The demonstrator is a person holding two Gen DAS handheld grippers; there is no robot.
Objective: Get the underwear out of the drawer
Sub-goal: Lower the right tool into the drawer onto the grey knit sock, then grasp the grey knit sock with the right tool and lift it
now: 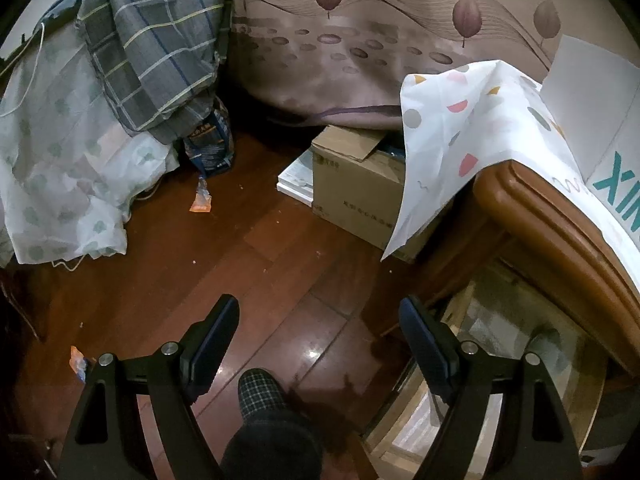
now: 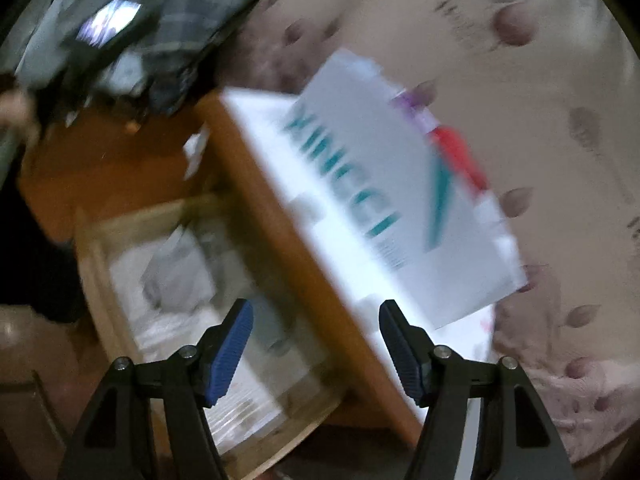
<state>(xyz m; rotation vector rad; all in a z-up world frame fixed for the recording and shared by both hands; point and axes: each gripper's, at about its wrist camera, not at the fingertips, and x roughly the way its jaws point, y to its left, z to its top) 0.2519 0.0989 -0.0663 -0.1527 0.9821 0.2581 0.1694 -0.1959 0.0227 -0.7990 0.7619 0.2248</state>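
Right now both my grippers are spread wide, nothing between the fingers. My left gripper [image 1: 318,330] hangs over the wood floor [image 1: 224,264], beside the cabinet [image 1: 560,220], with my slippered foot [image 1: 262,394] below it. Drawer [image 1: 492,364] is pulled out under the cabinet's top edge, at the lower right of the left view; pale folded cloth lies inside, too murky there to call.

My right gripper [image 2: 316,330] hovers above the cabinet's front edge, its left finger [image 2: 230,354] over the open drawer. Right view is motion-blurred. In the drawer I see grey-white folded fabric, likely the underwear [image 2: 176,276], toward the drawer's far-left part, with more white stuff nearer me. Neither gripper touches it.

On the cabinet top: patterned cloth [image 1: 452,140] draped over the far corner, and a white box [image 2: 384,200] with teal lettering on it. Cardboard box [image 1: 356,188] sits on the floor beside the cabinet, against the leaf-print bedding [image 1: 380,40]. Plaid blanket [image 1: 160,52] piled far left over a white sheet [image 1: 60,184]. Orange wrapper [image 1: 200,200] on the floor near the sheet.
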